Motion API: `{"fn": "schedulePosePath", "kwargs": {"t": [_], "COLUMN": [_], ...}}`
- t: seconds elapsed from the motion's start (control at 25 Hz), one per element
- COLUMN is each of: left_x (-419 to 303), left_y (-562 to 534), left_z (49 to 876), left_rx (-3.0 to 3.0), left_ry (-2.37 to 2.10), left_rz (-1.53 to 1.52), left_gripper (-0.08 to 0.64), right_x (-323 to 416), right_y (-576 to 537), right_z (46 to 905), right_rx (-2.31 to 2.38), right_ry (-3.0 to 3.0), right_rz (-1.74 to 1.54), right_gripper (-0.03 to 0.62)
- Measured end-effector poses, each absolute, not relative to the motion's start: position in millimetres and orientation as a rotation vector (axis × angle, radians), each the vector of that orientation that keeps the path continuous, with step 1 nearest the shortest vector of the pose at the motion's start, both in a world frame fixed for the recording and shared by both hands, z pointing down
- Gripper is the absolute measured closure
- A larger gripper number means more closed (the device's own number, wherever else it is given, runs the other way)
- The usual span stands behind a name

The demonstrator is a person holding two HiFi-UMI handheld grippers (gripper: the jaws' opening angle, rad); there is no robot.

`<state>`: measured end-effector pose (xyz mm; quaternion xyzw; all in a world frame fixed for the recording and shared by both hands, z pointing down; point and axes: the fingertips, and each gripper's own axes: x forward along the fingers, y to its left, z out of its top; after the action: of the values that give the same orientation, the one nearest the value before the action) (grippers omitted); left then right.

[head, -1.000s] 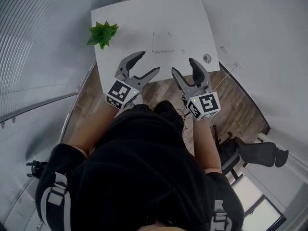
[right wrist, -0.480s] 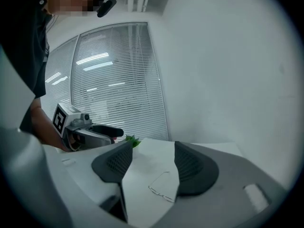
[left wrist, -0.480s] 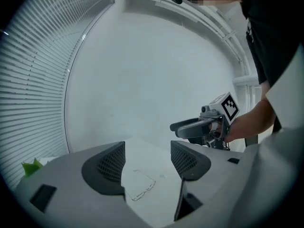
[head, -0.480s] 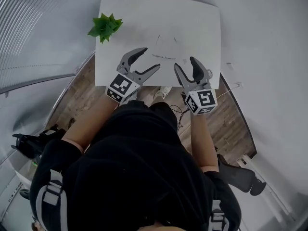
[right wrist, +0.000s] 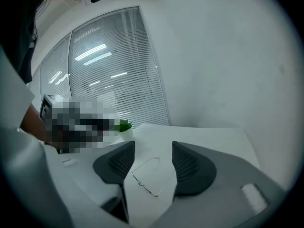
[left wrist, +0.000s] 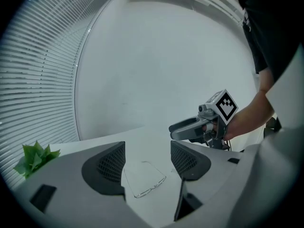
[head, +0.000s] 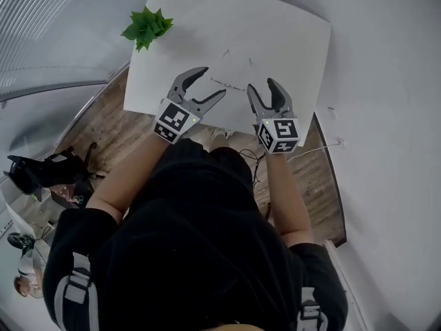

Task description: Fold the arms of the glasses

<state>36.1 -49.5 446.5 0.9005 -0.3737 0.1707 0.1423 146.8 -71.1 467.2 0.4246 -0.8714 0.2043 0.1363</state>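
Dropping in over the last second, the left hand-held gripper [head: 210,83], open and empty, and the right hand-held gripper [head: 262,86], jaws closing on nothing, now flank the unfolded glasses [head: 227,85] on the counter [head: 289,33], upper centre; folding looks imminent.

In the head view the glasses [head: 233,84] showed only as faint thin lines on the white table [head: 289,40], too fine to tell how their arms lay. The plant's [head: 146,27] leaves hid its pot there. In the right gripper view the plant was small, soft and partly covered.
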Motion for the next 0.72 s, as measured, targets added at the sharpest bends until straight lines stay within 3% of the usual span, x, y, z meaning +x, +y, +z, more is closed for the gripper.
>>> {"fn": "schedulePosePath", "kwargs": {"t": [0.72], "left_x": [30.4], "left_y": [-60.2], "left_z": [559.8], "left_rx": [2.478], "left_ry": [-1.093], "left_rz": [0.621], "left_gripper": [0.267], "right_x": [138.6], "right_y": [-112.1], "right_z": [567.6], "right_rx": [1.242], "right_ry": [-2.308], "right_rz": [0.743], "right_gripper": [0.397]}}
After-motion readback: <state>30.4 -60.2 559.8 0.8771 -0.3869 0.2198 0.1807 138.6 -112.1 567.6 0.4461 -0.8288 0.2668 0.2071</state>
